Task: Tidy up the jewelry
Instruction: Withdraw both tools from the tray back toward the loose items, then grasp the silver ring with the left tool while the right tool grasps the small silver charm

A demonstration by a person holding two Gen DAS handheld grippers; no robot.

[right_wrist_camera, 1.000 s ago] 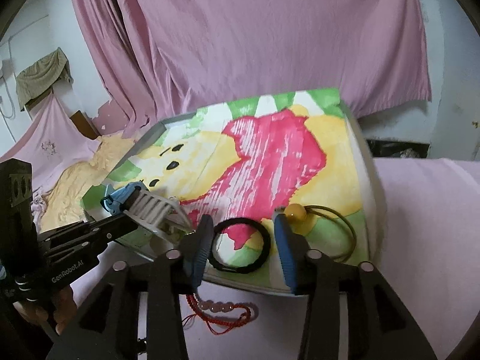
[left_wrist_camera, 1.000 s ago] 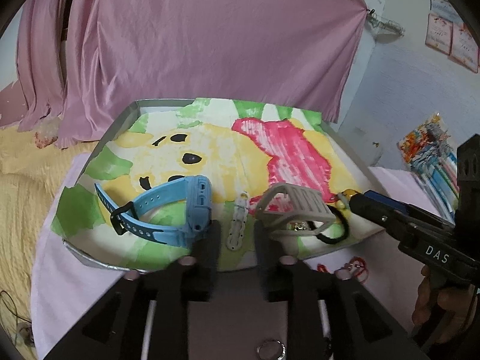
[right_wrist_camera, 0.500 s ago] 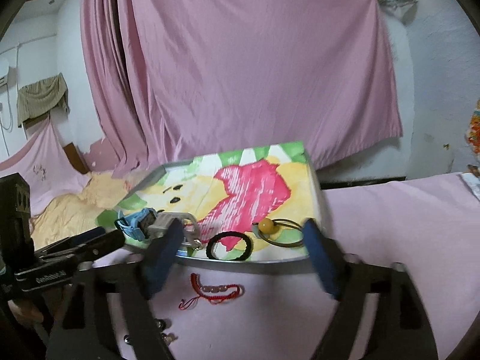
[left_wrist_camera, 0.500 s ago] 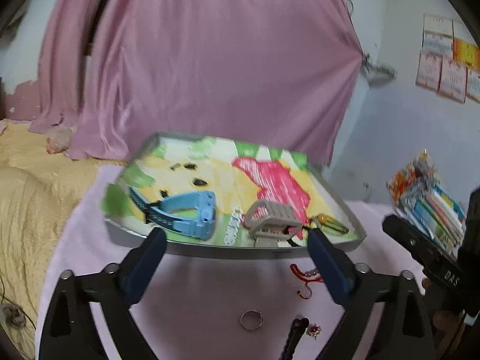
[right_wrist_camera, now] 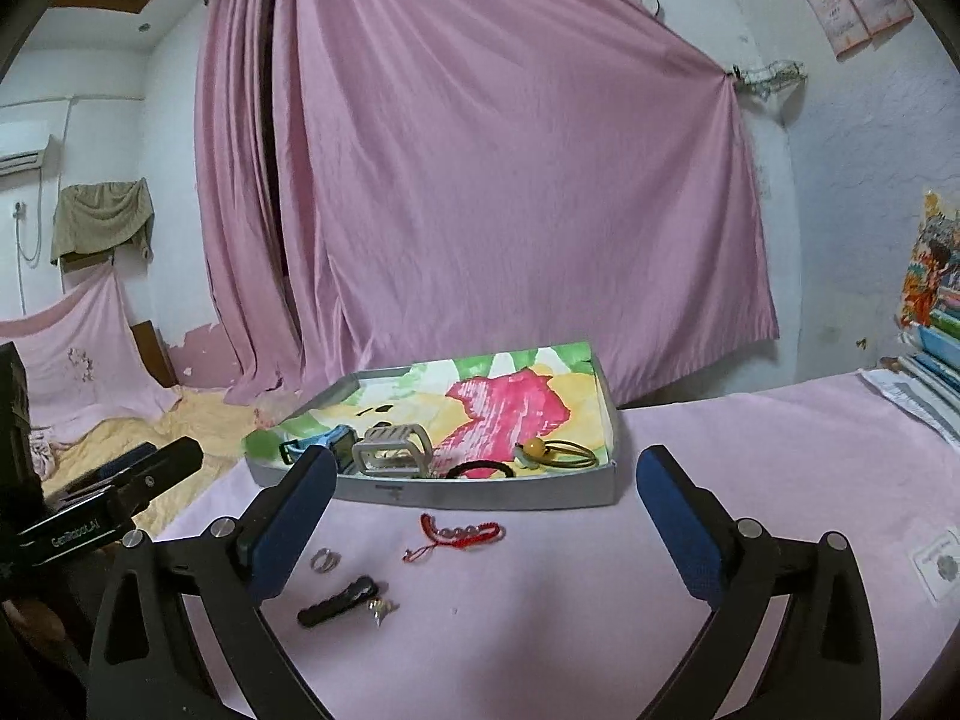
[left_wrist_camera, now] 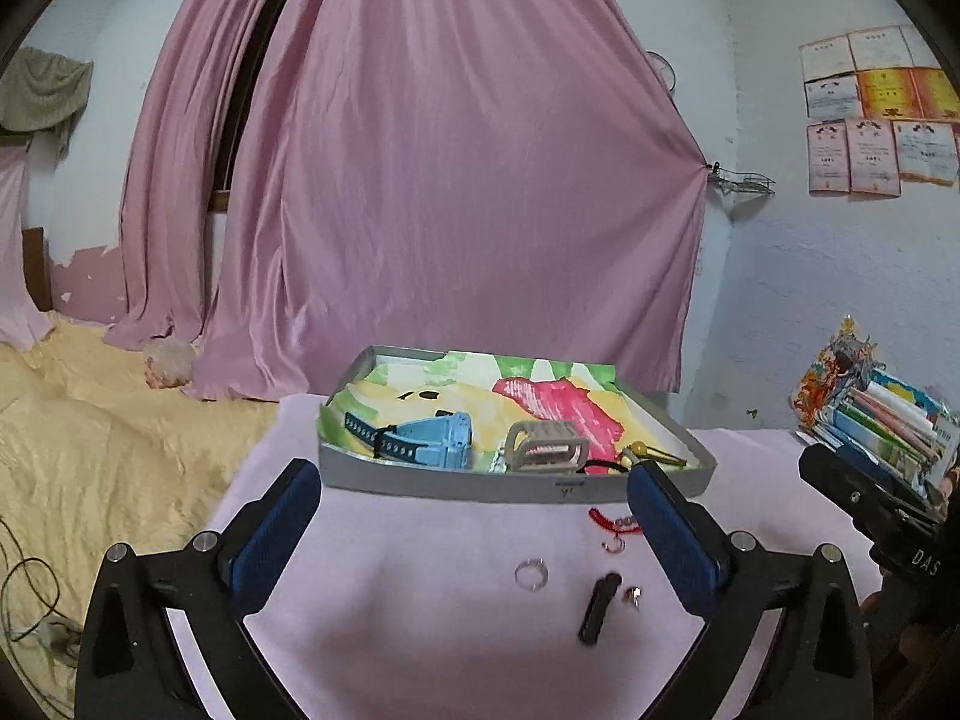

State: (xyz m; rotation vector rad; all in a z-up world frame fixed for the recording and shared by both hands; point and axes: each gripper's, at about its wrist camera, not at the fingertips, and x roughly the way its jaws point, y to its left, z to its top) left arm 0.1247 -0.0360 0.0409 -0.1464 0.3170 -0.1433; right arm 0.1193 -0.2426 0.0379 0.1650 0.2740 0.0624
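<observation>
**Both grippers wide open above the pink cloth, jewelry split between tray and table**

The left gripper point(left_wrist_camera: 474, 516) is spread wide with nothing between its blue pads, and the right gripper point(right_wrist_camera: 486, 513) is spread just as wide and also holds nothing. Both hang over the pink tablecloth point(right_wrist_camera: 600, 600), short of the grey tray point(right_wrist_camera: 480, 493).

Inside the tray, on a bright cartoon-print liner point(right_wrist_camera: 510, 402), lie a blue watch point(left_wrist_camera: 432, 441), a grey watch point(right_wrist_camera: 393, 450), a black hair tie point(right_wrist_camera: 480, 469) and an olive hair tie with a yellow bead point(right_wrist_camera: 555, 449). In the left view the tray's front wall hides most of the two hair ties, and in the right view the left pad covers part of the blue watch.

On the cloth in front of the tray lie a red string bracelet point(right_wrist_camera: 459, 534), a silver ring point(right_wrist_camera: 324, 560), a black hair clip point(right_wrist_camera: 339, 593) and a small shiny piece point(right_wrist_camera: 382, 605) just beside the clip, too small to identify. In the left view the right-hand pad cuts off part of the bracelet.

A stack of books point(left_wrist_camera: 882, 414) sits at the far right, partly cut off by the frame edge. A pink curtain point(left_wrist_camera: 456, 180) hangs behind.
</observation>
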